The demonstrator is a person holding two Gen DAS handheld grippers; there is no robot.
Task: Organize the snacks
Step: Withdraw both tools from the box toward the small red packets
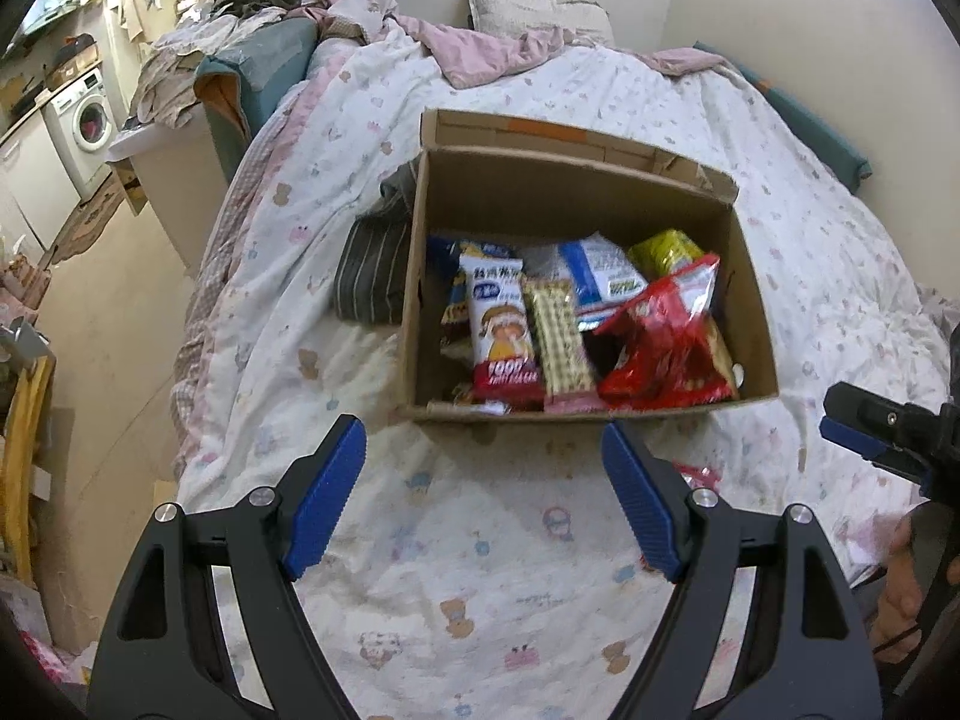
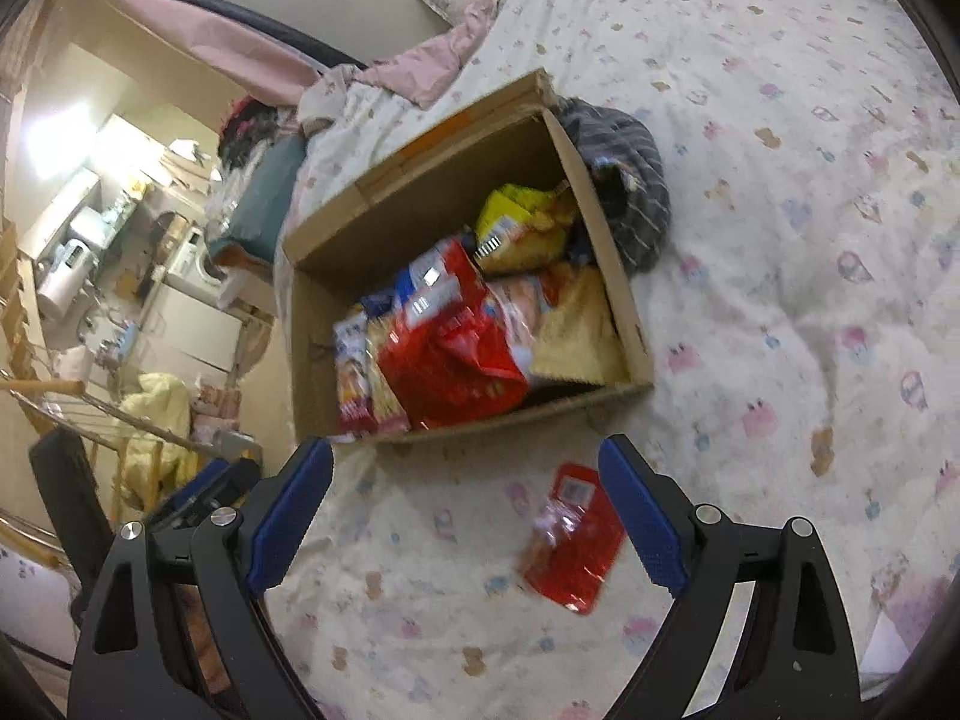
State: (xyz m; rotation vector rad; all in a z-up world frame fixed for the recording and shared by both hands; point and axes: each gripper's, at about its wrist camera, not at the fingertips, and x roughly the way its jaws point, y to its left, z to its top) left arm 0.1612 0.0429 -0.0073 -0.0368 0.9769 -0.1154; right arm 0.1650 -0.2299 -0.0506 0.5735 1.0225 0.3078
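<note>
Cardboard box (image 1: 750, 276) w/ crinkly foil snack packs (image 1: 666, 348); both grippers (image 1: 483, 501) (image 2: 465, 516) released, empty.

black left gripper (image 1: 483, 450), black right gripper (image 2: 465, 468), ribbed blue pads (image 1: 327, 498) on curved black fingers, silver round screws (image 1: 262, 496) at the pivots, triangular cutouts in arms

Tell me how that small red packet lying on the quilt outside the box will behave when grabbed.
The small red packet looks like glossy, crinkled film, so it is probably slippery and floppy, bending rather than staying flat. It seems thin and flat, so likely light. Lying on the soft quilt, it may sink in when pressed, making an edge pinch awkward.
</note>
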